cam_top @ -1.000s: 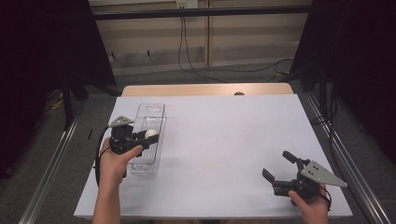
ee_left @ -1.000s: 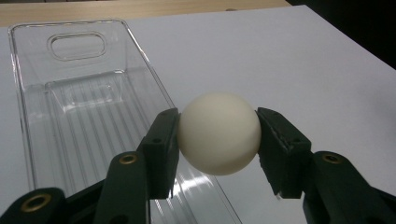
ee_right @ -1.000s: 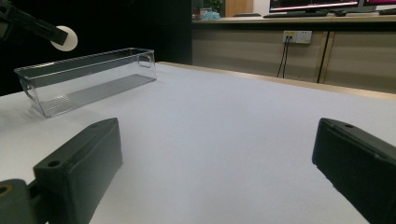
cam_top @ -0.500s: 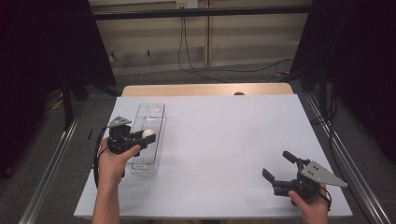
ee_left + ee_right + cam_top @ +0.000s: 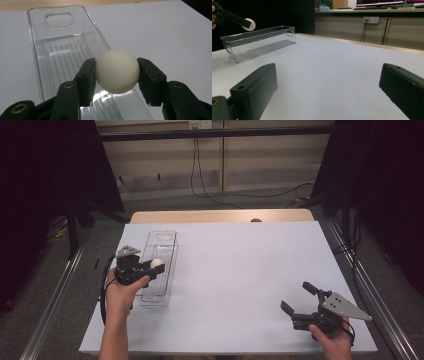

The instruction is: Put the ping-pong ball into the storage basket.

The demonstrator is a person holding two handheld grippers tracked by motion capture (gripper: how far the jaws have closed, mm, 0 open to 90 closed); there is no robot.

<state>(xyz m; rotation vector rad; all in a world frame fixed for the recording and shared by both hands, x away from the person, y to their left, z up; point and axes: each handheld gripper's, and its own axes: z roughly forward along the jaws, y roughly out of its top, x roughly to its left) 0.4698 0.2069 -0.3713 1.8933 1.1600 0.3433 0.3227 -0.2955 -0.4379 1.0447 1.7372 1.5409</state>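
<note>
A white ball [image 5: 117, 71] sits pinched between the black jaws of my left gripper [image 5: 156, 266], which is shut on it. The ball [image 5: 157, 263] hangs above a long clear plastic bin [image 5: 161, 245] at the table's left side; the empty ribbed floor of the bin [image 5: 60, 57] lies right under it. From the right gripper view the ball [image 5: 250, 24] floats above the bin [image 5: 257, 45] at far left. My right gripper [image 5: 299, 297] rests near the table's front right corner, jaws wide apart with nothing between them.
The white table top [image 5: 240, 270] stretches between the two grippers. A wooden strip [image 5: 220, 216] runs along the table's far edge. Metal rails [image 5: 55, 295] flank the table, and cables trail on the floor behind.
The left gripper with the ball has shifted slightly along the bin. The right gripper has stayed where it was.
</note>
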